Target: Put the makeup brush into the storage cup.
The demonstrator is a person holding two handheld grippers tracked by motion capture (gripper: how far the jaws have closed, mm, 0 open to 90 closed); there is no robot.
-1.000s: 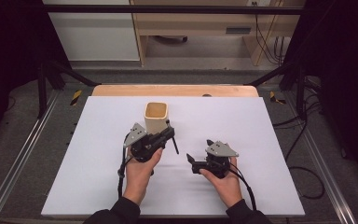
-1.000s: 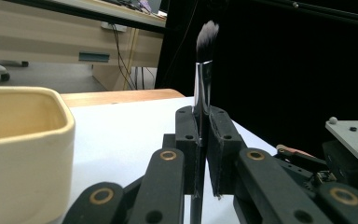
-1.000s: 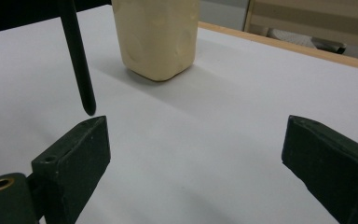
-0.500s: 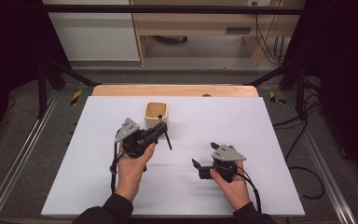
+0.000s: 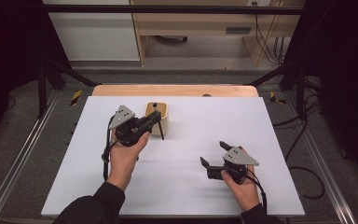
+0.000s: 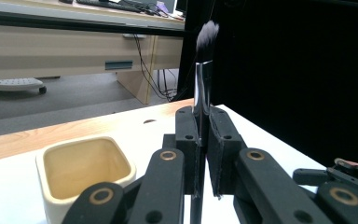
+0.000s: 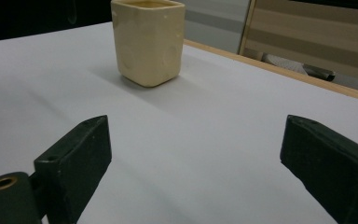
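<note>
A cream square cup stands on the white tabletop, left of centre toward the back. My left gripper hovers just in front of it and is shut on a slim brush held upright. In the left gripper view the brush rises between the pads, dark bristles on top, with the cup to the left. My right gripper rests low at the near right, open, with nothing between its fingers. From the right gripper the cup stands well ahead.
A wooden strip runs along the far side of the table. Metal frame rails flank both sides, and cables lie on the floor at the right. A light wooden desk stands beyond the table.
My left gripper has risen and shifted left with the brush, its tips now in front of the cup. My right gripper has slid to the right, away from the cup.
</note>
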